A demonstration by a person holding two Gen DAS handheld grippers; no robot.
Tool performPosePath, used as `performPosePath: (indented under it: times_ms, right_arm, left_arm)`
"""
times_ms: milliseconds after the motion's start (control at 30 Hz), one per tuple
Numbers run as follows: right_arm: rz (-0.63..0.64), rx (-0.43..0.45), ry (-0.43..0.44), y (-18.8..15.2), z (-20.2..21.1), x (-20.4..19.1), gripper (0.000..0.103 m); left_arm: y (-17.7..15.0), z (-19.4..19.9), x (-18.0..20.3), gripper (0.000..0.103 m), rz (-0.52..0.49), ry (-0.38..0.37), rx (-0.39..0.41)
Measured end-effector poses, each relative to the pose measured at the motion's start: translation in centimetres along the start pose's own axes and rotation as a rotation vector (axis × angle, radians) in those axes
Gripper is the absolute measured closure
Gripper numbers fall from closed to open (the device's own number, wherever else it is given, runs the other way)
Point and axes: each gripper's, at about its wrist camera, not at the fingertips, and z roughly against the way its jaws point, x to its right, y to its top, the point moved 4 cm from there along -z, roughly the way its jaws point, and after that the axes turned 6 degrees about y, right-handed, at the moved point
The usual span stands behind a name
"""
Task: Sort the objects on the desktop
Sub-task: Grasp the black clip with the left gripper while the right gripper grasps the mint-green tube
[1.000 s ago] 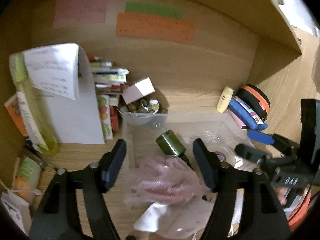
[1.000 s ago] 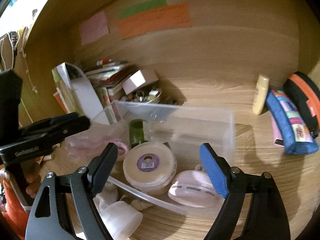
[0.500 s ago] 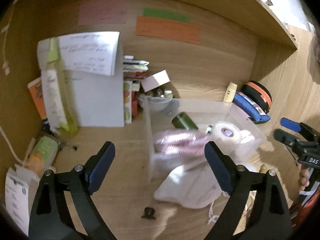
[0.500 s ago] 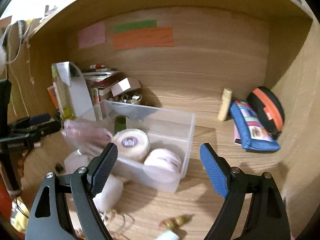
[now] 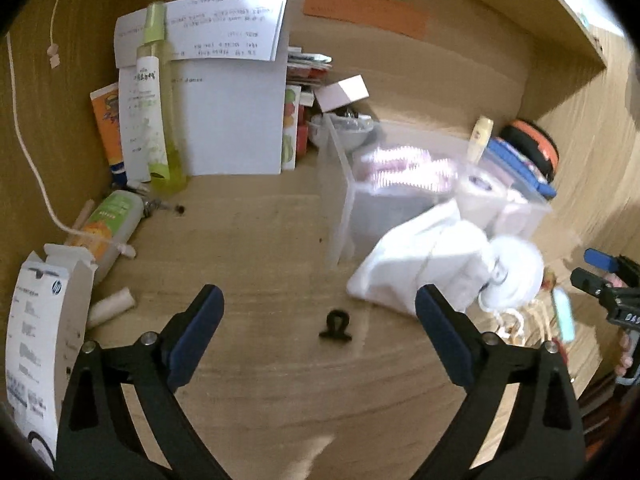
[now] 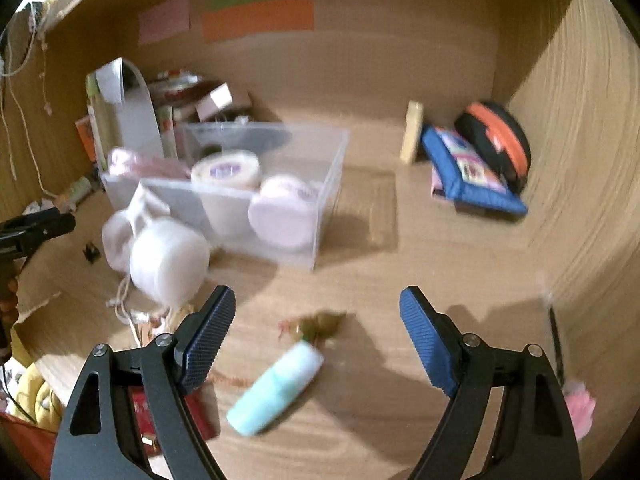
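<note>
A clear plastic box (image 5: 348,200) (image 6: 324,216) stands on the wooden desk. It holds a pink ribbed item (image 5: 404,170) (image 6: 144,166), a white round tub (image 6: 226,170) and a pink round case (image 6: 282,216). White cloth pouches (image 5: 436,264) (image 6: 164,256) lie against its front. My left gripper (image 5: 320,320) is open and empty, above a small black clip (image 5: 335,324). My right gripper (image 6: 316,328) is open and empty, over a mint-green tube (image 6: 276,392) and a small gold trinket (image 6: 316,326).
At the back left stand a white paper pad (image 5: 232,120), a green spray bottle (image 5: 154,100) and stacked books. A white carton (image 5: 44,320) and orange-green tube (image 5: 112,224) lie left. A blue pouch (image 6: 468,168), orange-black case (image 6: 500,140) and cream tube (image 6: 412,132) sit back right.
Both grippers have pulled back from the box and away from the desk's rear wall. The pink ribbed item left by the left gripper now lies in the box.
</note>
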Motion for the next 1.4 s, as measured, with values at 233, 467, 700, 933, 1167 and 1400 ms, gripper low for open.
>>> performPosePath:
  times_ms: [233, 467, 700, 933, 1167, 1400]
  right_arm:
    - [-0.043, -0.062, 0.006, -2.2, -0.3, 0.0, 0.021]
    - [-0.055, -0.095, 0.023, -3.4, -0.5, -0.2, 0.022]
    - [-0.067, -0.118, 0.046, -3.6, -1.7, -0.5, 0.042]
    - [-0.052, -0.124, 0.071, -3.6, -1.9, -0.7, 0.067]
    - [-0.106, -0.107, 0.115, -3.8, -1.7, 0.3, 0.081]
    - [-0.131, -0.063, 0.132, -3.0, -0.8, 0.9, 0.081]
  left_arm:
    - [-1.1, -1.2, 0.4, 0.011, -0.032, -0.008, -0.065]
    - [-1.6, -2.4, 1.9, 0.036, -0.093, -0.024, -0.104]
    - [-1.4, -3.0, 3.2, 0.049, -0.178, -0.017, -0.117]
    - [-1.5, -4.0, 3.4, 0.075, -0.183, -0.025, -0.147]
    - [-1.6, -3.8, 2.9, 0.084, -0.176, 0.011, -0.145]
    - [-0.6, -1.9, 3.1, 0.084, -0.161, 0.019, -0.067]
